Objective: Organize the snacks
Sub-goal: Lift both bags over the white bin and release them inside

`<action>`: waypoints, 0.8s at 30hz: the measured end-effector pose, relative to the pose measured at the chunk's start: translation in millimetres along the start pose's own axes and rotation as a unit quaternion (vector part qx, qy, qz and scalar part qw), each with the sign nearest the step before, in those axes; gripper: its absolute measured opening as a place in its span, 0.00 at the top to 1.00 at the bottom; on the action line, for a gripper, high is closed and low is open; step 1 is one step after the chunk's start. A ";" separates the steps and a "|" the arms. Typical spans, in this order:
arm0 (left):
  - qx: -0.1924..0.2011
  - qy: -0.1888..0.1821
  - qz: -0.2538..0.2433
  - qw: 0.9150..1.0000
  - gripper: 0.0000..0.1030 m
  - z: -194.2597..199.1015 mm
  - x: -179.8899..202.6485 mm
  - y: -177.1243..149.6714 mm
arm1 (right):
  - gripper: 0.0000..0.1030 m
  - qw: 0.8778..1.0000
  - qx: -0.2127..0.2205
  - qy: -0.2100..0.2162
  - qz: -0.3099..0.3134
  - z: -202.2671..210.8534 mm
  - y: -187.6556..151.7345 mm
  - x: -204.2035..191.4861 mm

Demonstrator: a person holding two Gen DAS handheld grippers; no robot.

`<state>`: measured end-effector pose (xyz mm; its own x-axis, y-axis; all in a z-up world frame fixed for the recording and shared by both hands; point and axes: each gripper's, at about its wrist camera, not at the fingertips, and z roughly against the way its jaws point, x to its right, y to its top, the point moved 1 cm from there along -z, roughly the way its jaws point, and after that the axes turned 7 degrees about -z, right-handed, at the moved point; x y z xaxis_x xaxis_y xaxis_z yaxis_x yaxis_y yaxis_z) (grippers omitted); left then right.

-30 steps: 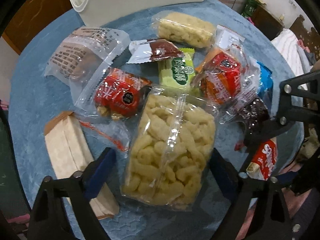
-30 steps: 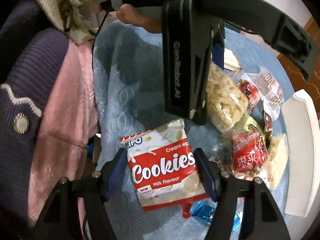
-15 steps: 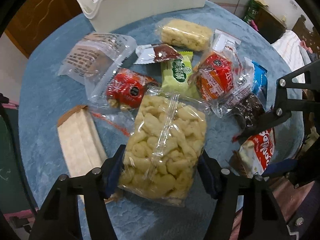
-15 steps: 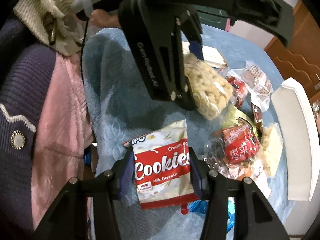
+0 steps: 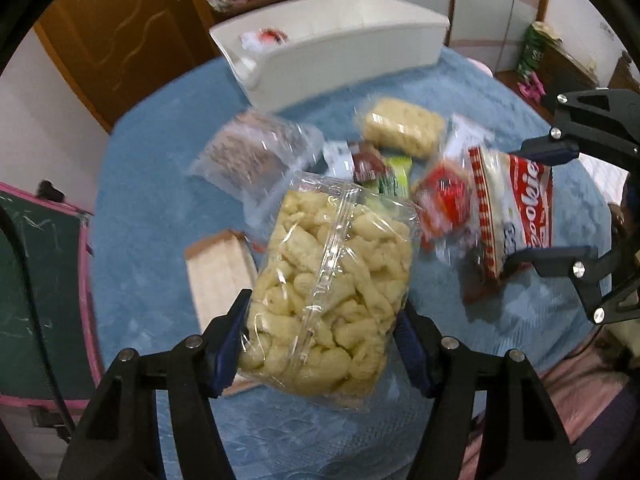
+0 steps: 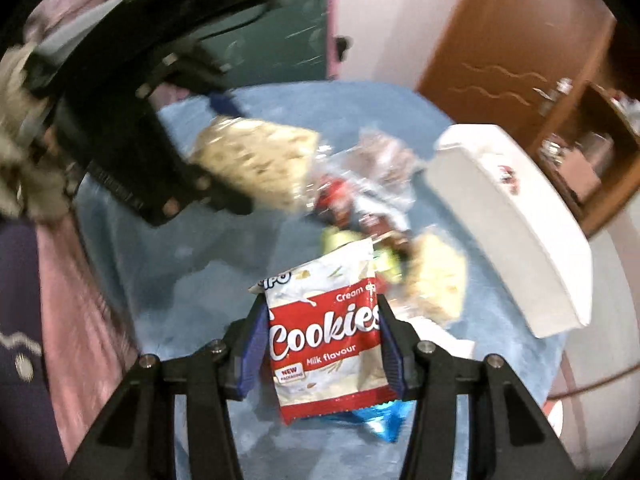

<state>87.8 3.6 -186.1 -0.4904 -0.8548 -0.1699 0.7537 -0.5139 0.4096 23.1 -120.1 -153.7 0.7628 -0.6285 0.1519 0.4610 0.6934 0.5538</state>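
The left gripper (image 5: pixel 322 332) pinched a clear plastic bag of pale puffed corn snacks (image 5: pixel 328 296) at lower centre of its view, held above the blue tablecloth (image 5: pixel 160 184). The right gripper (image 6: pixel 320 344) clamped a red-and-white foil packet of cookies (image 6: pixel 326 336) at lower centre. A long white plastic bin (image 5: pixel 340 48) stood at upper centre, behind the remaining wrapped snacks (image 5: pixel 404 128).
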 end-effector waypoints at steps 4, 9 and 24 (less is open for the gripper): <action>0.027 0.017 0.008 0.999 0.37 19.8 -4.0 18.0 | 0.51 0.999 0.028 -0.027 -0.037 18.3 17.2 15.4; 0.067 0.033 0.014 0.997 0.37 49.0 -12.8 49.7 | 0.51 0.993 0.067 -0.063 -0.075 41.4 38.8 37.2; 0.156 0.083 0.022 0.984 0.37 89.1 -41.6 159.5 | 0.51 0.962 0.110 -0.176 -0.179 64.0 104.8 130.2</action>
<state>189.4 -36.4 -33.7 -0.3631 -0.8891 -0.2786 0.5894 -0.4507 0.6704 141.7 -151.8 -23.5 0.3547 -0.9204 0.1643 0.5292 0.3425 0.7763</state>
